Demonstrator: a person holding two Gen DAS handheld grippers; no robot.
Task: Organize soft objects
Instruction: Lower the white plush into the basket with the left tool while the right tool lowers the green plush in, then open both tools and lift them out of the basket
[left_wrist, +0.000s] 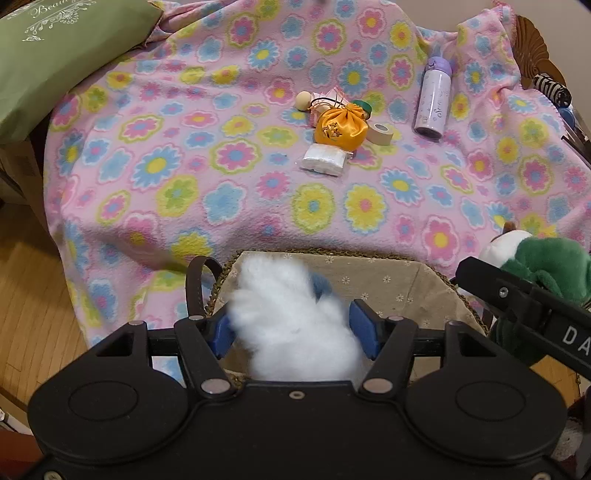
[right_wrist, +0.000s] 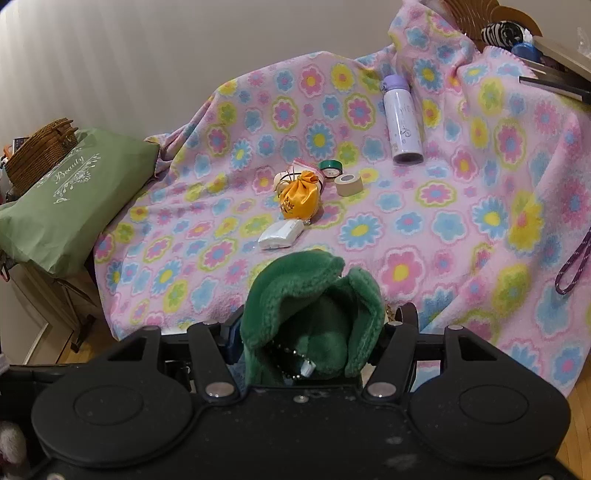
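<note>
A fluffy white plush toy (left_wrist: 291, 332), blurred, sits between the blue pads (left_wrist: 364, 328) of my left gripper (left_wrist: 293, 325), and its fur touches both. It hangs over a woven basket (left_wrist: 406, 284) lined with beige flowered cloth, which stands at the near edge of the pink flowered blanket (left_wrist: 221, 177). My right gripper (right_wrist: 314, 328) is shut on a green plush toy (right_wrist: 314, 306), which fills the gap between its fingers. In the left wrist view that right gripper (left_wrist: 517, 295) holds the green plush toy (left_wrist: 546, 266) just right of the basket.
On the blanket lie an orange satin pouch (left_wrist: 340, 127), a white tissue pack (left_wrist: 323, 158), tape rolls (right_wrist: 347, 184) and a purple bottle (left_wrist: 434, 99). A green cushion (left_wrist: 55, 55) lies left, a wicker basket (right_wrist: 40, 151) behind it. Wooden floor (left_wrist: 33, 266) shows below.
</note>
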